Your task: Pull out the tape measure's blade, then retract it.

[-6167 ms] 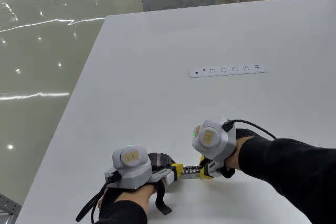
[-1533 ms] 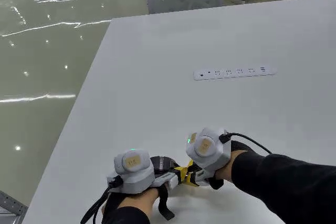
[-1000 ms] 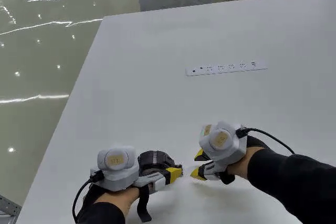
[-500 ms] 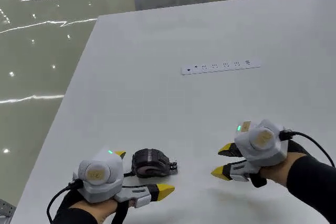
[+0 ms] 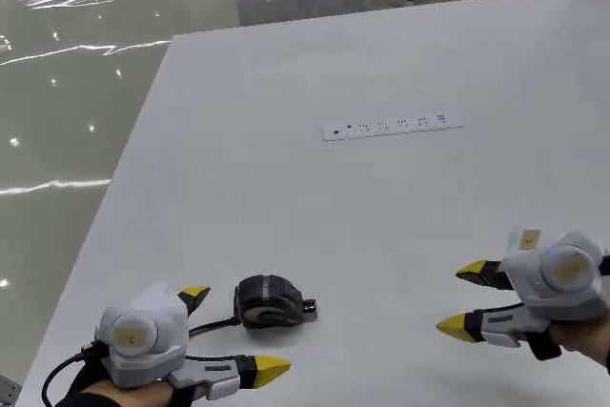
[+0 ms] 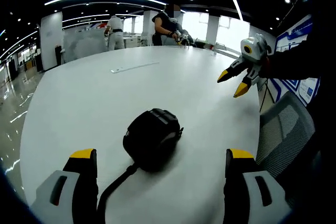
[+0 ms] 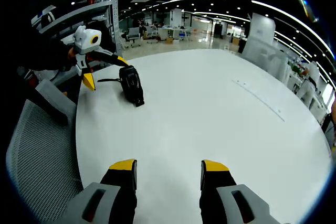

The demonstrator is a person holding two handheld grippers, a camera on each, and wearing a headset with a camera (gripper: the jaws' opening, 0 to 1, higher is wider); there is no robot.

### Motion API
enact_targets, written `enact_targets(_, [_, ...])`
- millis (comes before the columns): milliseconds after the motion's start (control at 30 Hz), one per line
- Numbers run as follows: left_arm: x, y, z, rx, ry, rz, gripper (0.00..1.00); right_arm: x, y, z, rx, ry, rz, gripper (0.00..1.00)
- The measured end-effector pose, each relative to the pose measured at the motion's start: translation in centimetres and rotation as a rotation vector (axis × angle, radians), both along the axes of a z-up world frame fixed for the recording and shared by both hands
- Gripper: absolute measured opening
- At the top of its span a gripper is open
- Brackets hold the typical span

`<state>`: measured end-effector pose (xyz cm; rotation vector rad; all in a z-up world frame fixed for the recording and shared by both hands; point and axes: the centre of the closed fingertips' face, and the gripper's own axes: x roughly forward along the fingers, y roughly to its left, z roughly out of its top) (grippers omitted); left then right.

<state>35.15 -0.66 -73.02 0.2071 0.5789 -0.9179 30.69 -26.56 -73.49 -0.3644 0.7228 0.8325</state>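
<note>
A black tape measure [image 5: 269, 300] lies on the white table [image 5: 286, 188], blade wound in, its black strap trailing toward the left gripper. My left gripper [image 5: 229, 331] stands open just behind it; in the left gripper view the tape measure [image 6: 152, 139] rests ahead of the yellow-tipped jaws, touching neither. My right gripper [image 5: 462, 299] is open and holds nothing, well to the right of the tape measure. In the right gripper view the tape measure [image 7: 129, 84] lies far ahead on the left, beside the left gripper [image 7: 97, 69].
A white power strip [image 5: 393, 126] lies across the middle of the table. The table's left edge [image 5: 105, 197] drops to a glossy floor. A mesh chair [image 7: 37, 145] stands by the table's near edge. People stand far off in the left gripper view.
Both grippers let go of the tape measure and opened. They drew apart, the right one far to the right, the left one back. The blade is wound in and the tape measure rests on the table.
</note>
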Motion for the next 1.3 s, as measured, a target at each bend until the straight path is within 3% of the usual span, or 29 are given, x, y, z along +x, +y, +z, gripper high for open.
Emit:
enact_targets(67, [-0.1,0.2,0.3,-0.001,-0.006,0.001,0.99,-0.4,-0.9,-0.3,-0.002,-0.006,-0.015,0.47])
enact_targets(100, [-0.1,0.5,0.3,0.003,-0.013,0.004,0.99,-0.5,-1.8,-0.7,-0.037,-0.024,-0.016,0.48])
enact_targets(167, [-0.1,1.1,0.1,0.013,-0.020,0.012,0.99,-0.9,-2.4,-0.9,-0.027,-0.021,-0.030,0.52])
enact_targets(400, [-0.4,3.1,-0.6,0.007,0.012,0.038,0.99,-2.2,-5.3,-0.5,0.004,-0.017,-0.102,0.58])
enact_targets(500, [-0.7,3.6,-1.1,0.018,0.018,0.039,0.99,-2.5,-7.1,-0.8,-0.044,-0.022,-0.116,0.63])
enact_targets(600, [-0.8,4.1,-1.0,0.013,0.018,0.038,0.99,-2.9,-8.4,-0.5,-0.038,-0.019,-0.130,0.68])
enact_targets(700, [-0.7,4.6,-1.0,0.016,0.017,0.044,0.99,-3.2,-8.8,0.1,0.032,-0.004,-0.170,0.78])
enact_targets(867, [-0.8,5.4,-0.9,0.012,0.017,0.059,0.99,-3.6,-9.8,0.3,0.047,-0.014,-0.198,0.91])
enact_targets(967, [-0.8,5.9,-0.7,0.006,0.000,0.066,0.99,-3.9,-9.9,0.3,0.011,-0.030,-0.194,0.92])
enact_targets(1100, [-0.8,6.7,-0.5,0.011,-0.009,0.075,0.99,-3.9,-10.3,0.8,0.024,-0.037,-0.204,0.99])
enact_targets(1300, [-0.9,7.5,0.1,0.022,-0.022,0.081,0.99,-4.1,-10.9,1.4,0.033,-0.043,-0.221,0.99])
